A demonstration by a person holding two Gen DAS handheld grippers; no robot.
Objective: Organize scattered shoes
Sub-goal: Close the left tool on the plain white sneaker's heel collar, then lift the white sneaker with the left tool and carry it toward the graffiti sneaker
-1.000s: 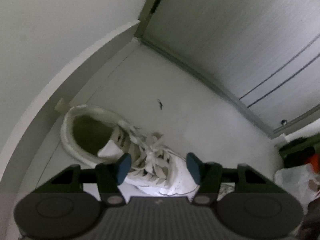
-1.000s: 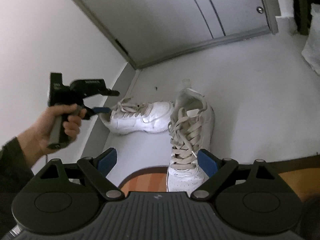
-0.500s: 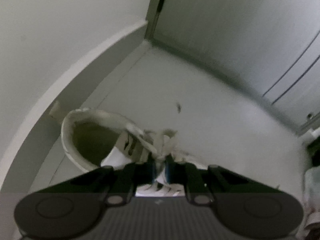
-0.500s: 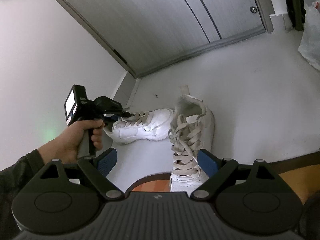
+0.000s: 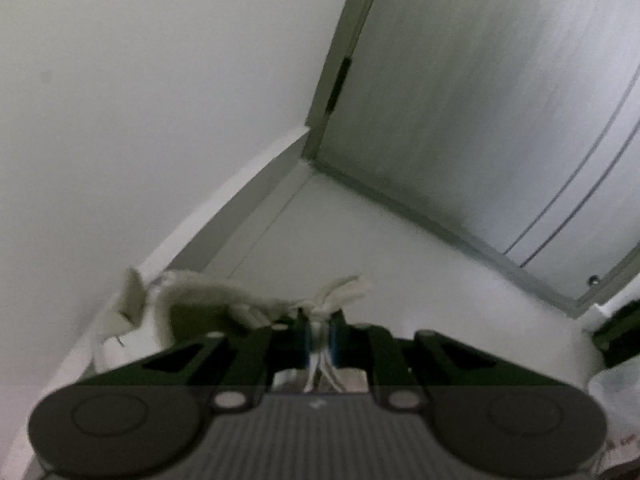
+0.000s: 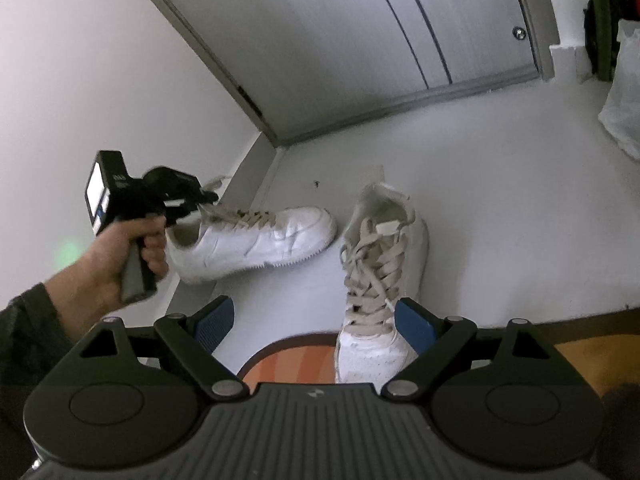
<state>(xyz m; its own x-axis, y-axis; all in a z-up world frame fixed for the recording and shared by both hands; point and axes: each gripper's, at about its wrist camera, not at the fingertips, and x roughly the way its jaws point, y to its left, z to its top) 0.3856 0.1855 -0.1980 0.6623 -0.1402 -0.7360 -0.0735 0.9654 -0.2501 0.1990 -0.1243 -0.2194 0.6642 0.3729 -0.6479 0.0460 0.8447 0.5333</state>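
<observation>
The left gripper (image 5: 320, 336) has its jaws pinched nearly together on the cream laces (image 5: 325, 312) of the near-wall sneaker (image 6: 256, 240), low in the middle of the left wrist view; a knot of lace bunches just above the pads and strands trail down between them. In the right wrist view that shoe sits at centre left by the skirting, its heel end tipped up toward the gripper and its toe pointing right. Laces are soft and can slide or pull loose, so I judge this a light but swinging hold: the shoe will likely dangle and turn. The tongue or the firm collar rim would give a steadier bite, since the leather-like upper looks stiff and smooth.

The right gripper (image 6: 312, 322) stands wide with nothing between its blue pads (image 6: 212, 320), low in its own frame. The second sneaker (image 6: 380, 276) lies upright just beyond, toe toward the camera and resting on the edge of an orange mat (image 6: 288, 356), close beside the right-hand pad.

The person's left hand (image 6: 120, 252) wraps the handle at the left edge, sleeve below it, the tool aimed downward and to the right at the shoe.
</observation>
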